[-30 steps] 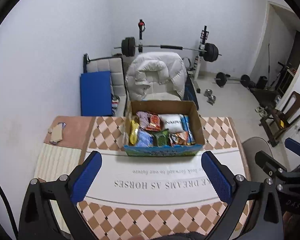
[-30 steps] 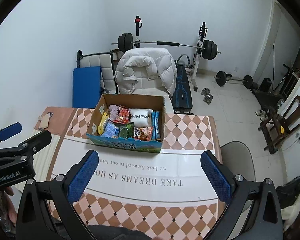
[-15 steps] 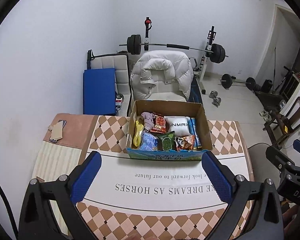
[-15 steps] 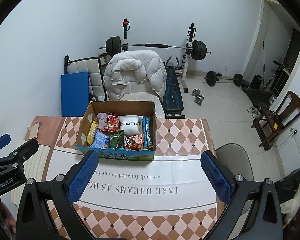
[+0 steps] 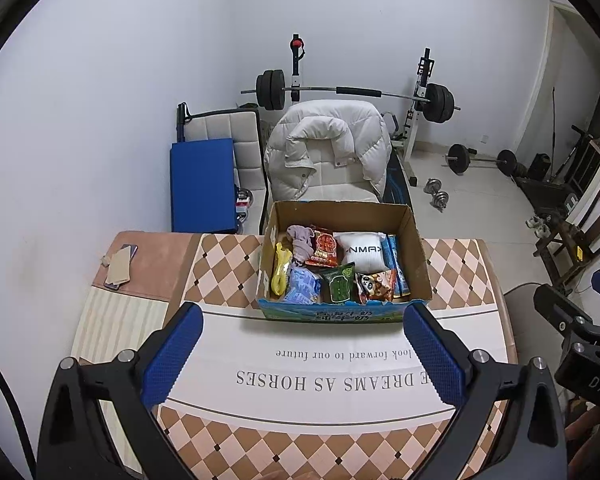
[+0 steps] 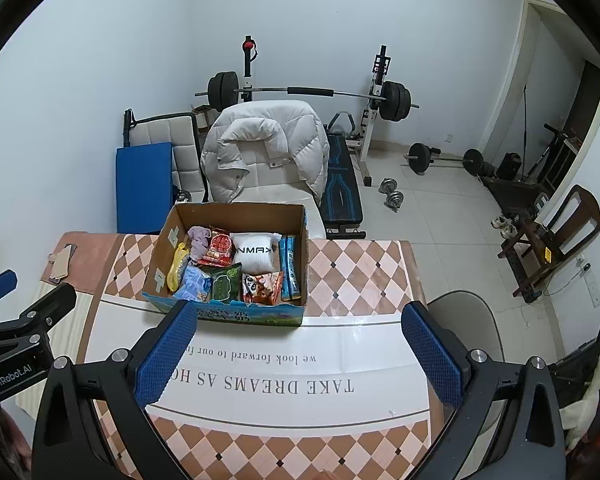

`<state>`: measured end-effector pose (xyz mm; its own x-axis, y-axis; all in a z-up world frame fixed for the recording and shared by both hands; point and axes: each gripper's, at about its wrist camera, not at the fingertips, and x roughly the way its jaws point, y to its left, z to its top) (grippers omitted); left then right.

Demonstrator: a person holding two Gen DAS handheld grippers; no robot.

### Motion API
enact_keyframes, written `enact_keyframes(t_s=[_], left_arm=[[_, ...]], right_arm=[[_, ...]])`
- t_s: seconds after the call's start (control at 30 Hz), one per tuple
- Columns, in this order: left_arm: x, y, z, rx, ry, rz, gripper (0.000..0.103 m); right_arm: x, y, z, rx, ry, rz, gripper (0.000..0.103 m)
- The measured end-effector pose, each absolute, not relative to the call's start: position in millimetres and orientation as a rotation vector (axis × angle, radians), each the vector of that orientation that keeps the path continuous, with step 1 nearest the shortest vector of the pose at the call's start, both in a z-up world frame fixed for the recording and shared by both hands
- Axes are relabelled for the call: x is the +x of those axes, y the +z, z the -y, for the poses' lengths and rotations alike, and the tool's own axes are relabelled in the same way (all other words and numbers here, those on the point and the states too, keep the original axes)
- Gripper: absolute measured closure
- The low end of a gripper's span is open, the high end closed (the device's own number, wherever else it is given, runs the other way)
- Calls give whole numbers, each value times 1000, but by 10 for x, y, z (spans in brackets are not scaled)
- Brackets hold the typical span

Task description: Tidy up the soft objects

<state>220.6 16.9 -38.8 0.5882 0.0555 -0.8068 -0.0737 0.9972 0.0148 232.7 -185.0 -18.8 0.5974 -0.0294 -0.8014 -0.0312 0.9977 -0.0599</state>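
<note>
While both grippers hang above the near part of the table (image 5: 228,276), neither touches anything: the left gripper (image 5: 302,354) has its blue pads (image 5: 172,356) spread wide with nothing between them, and the right gripper (image 6: 296,354) is spread just as wide and equally bare. From the left wrist view the right gripper shows as a black edge at the far right; from the right wrist view the left one sits at the far left.

A cardboard box (image 5: 414,240) stands open on the checkered tablecloth (image 5: 456,276), toward the far side of the table, well apart from both grippers. Its blue printed front wall faces the cameras. Inside lie the soft things, packed close and touching: a white pillow (image 5: 360,252) at the back, a red packet (image 5: 324,246) just left of it, a purple cloth (image 5: 300,240) further left, a yellow bag (image 5: 279,270) along the left wall, a light blue packet (image 5: 304,286) and a green packet (image 5: 340,286) in front, an orange snack bag (image 5: 376,284) beside them, and a blue pack (image 5: 396,264) along the right wall.

A phone (image 5: 120,266) lies on the table's far left corner. Beyond the table a white jacket (image 5: 328,148) is draped over a chair, with a barbell (image 5: 356,92) on its rack against the wall
</note>
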Motion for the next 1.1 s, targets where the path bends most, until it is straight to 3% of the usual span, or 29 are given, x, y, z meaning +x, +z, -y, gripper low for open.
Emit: enact_keyframes(t_s=[1.1], left_arm=[[2169, -300, -144, -3, 63, -914, 0]], right_arm=[[2279, -175, 1850, -81, -10, -906, 0]])
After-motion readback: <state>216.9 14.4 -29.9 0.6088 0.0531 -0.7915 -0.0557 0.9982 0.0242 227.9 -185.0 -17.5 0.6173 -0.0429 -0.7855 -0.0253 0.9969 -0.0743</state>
